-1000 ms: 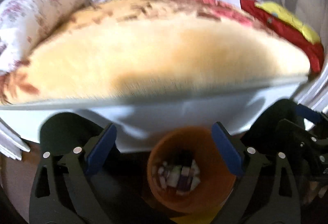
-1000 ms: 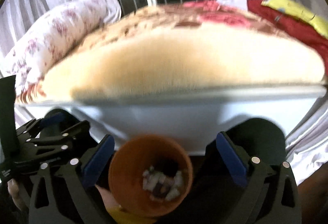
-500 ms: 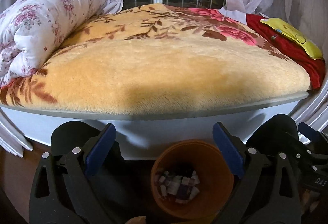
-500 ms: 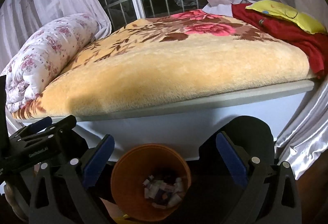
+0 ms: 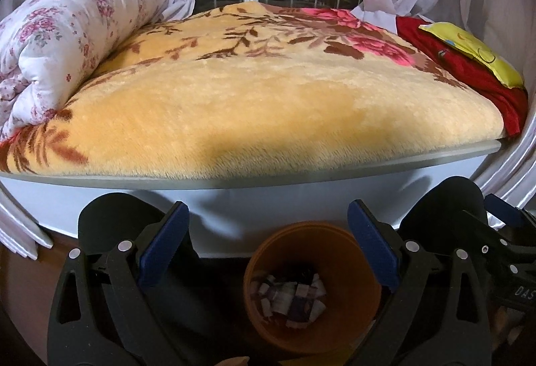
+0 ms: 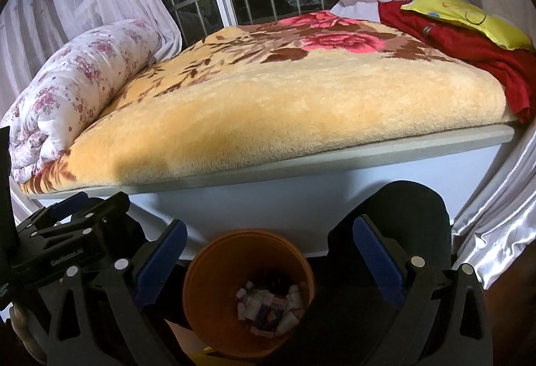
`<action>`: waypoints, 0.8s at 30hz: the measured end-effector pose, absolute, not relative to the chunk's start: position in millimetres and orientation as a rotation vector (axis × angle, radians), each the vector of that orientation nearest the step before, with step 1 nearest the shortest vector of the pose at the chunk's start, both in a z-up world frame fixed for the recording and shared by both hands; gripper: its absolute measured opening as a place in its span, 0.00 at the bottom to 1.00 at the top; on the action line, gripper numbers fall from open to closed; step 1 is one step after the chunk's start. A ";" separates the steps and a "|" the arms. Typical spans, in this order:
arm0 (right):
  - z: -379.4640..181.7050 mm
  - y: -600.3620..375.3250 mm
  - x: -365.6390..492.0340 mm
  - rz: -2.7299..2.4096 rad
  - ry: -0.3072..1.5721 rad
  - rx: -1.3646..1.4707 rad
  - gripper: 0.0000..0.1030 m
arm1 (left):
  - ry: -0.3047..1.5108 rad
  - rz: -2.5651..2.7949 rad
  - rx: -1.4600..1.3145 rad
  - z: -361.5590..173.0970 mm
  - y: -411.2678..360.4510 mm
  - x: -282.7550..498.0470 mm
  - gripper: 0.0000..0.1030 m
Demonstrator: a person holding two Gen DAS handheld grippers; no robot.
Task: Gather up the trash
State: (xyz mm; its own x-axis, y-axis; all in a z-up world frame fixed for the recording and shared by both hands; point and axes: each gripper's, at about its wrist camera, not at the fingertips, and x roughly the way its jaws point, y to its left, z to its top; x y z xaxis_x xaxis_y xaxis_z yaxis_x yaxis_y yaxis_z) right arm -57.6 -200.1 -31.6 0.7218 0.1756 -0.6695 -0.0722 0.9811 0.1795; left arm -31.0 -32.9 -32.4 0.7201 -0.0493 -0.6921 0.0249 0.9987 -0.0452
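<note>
Trash [image 5: 289, 297] is seen heaped inside the orange bin [image 6: 201, 309] on the floor by the bed [image 5: 268, 104] — directly below both spread, empty grippers, left gripper [image 5: 268, 242] and right gripper [image 6: 269, 257] about equally near.

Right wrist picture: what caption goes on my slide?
Open right gripper above orange bin of paper scraps, facing the bed.
</note>
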 end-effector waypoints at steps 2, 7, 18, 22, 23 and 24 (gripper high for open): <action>-31.8 -200.6 -57.1 0.138 0.752 0.143 0.95 | 0.767 -0.042 -0.035 -33.1 -32.6 -31.2 0.90; -32.1 -200.4 -57.4 0.138 0.754 0.144 0.95 | 0.770 -0.046 -0.042 -34.5 -30.8 -31.3 0.90; -34.7 -200.3 -58.3 0.138 0.763 0.145 0.95 | 0.785 -0.044 -0.054 -38.4 -30.2 -32.2 0.90; -35.3 -201.2 -58.5 0.140 0.769 0.147 0.95 | 0.793 -0.043 -0.067 -40.0 -30.5 -32.4 0.90; -35.5 -201.2 -58.5 0.140 0.770 0.148 0.95 | 0.792 -0.040 -0.070 -40.0 -30.6 -33.0 0.90; -35.7 -201.8 -58.0 0.141 0.773 0.149 0.95 | 0.783 -0.032 -0.070 -39.7 -30.8 -34.5 0.90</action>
